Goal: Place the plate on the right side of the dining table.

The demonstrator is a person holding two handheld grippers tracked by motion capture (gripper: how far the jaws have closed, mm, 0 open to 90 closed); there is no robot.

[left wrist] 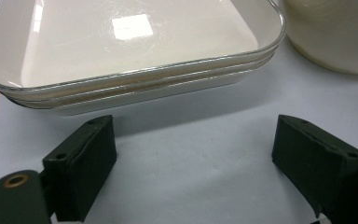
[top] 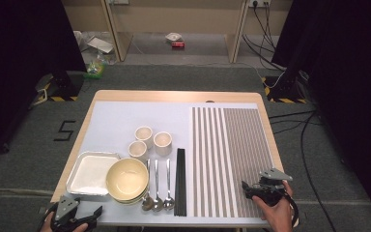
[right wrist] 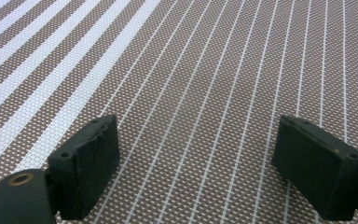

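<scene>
My left gripper (top: pixel 95 213) rests at the table's front left corner, jaws open and empty, just in front of a stack of shallow white trays (top: pixel 91 173). In the left gripper view the trays (left wrist: pixel 121 51) lie right beyond the open gripper (left wrist: pixel 196 161), with a cream bowl (left wrist: pixel 335 32) at the upper right. My right gripper (top: pixel 245 187) sits open over the front right of a brown striped placemat (top: pixel 229 154). The right gripper view has the open gripper (right wrist: pixel 196 158) above the woven placemat (right wrist: pixel 205 74), nothing between the jaws.
A stack of cream bowls (top: pixel 127 180) stands beside the trays. Three small cups (top: pixel 149 140) sit behind it. Three spoons (top: pixel 157 193) and black chopsticks (top: pixel 179 181) lie between bowls and placemat. Black stands and cables are on the floor around the table.
</scene>
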